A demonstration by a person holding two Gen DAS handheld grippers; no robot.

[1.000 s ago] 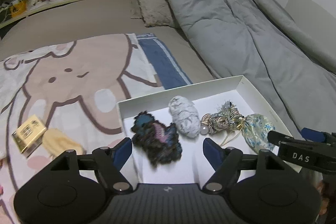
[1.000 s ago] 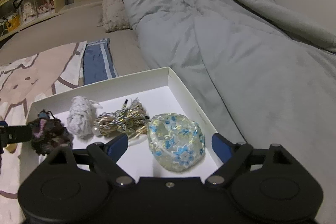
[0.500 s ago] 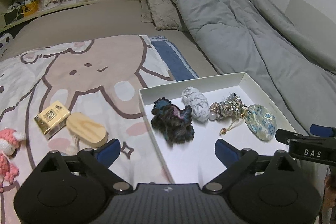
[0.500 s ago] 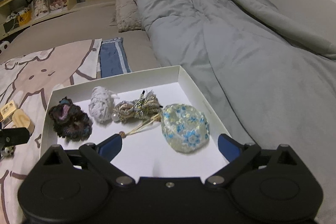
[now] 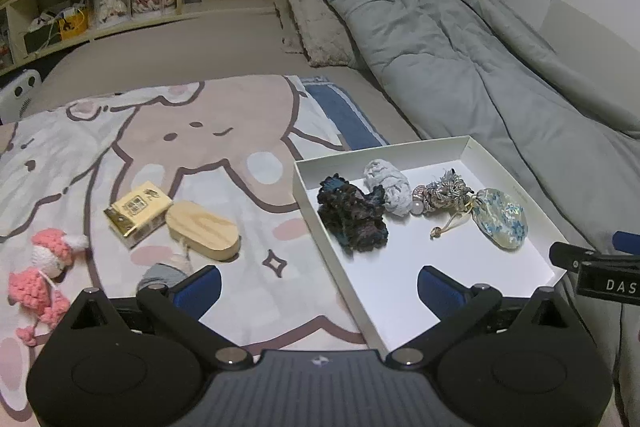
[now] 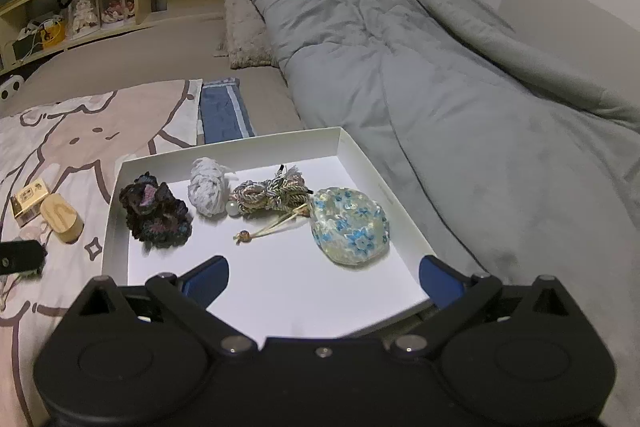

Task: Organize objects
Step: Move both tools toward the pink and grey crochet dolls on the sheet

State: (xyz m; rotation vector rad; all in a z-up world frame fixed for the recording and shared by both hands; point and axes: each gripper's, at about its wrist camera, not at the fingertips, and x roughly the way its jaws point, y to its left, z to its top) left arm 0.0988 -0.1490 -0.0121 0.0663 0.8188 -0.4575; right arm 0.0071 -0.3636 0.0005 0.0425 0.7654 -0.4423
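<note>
Both the left gripper [image 5: 316,283] and right gripper [image 6: 323,277] hung spread and empty above the shallow white cardboard tray [image 6: 362,163], where a dark crocheted scrunchie [image 6: 156,213] lay beside a floral fabric pouch [image 6: 350,225].

Left gripper [image 5: 318,285] spread wide, holding nothing — right gripper [image 6: 324,277] likewise parted and empty, both hovering low, side by side.

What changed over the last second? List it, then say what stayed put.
The left gripper pulled back from the dark crocheted piece, now lying free in the white box; the right gripper backed off too. Both stay open. The box's four items kept their places.
</note>
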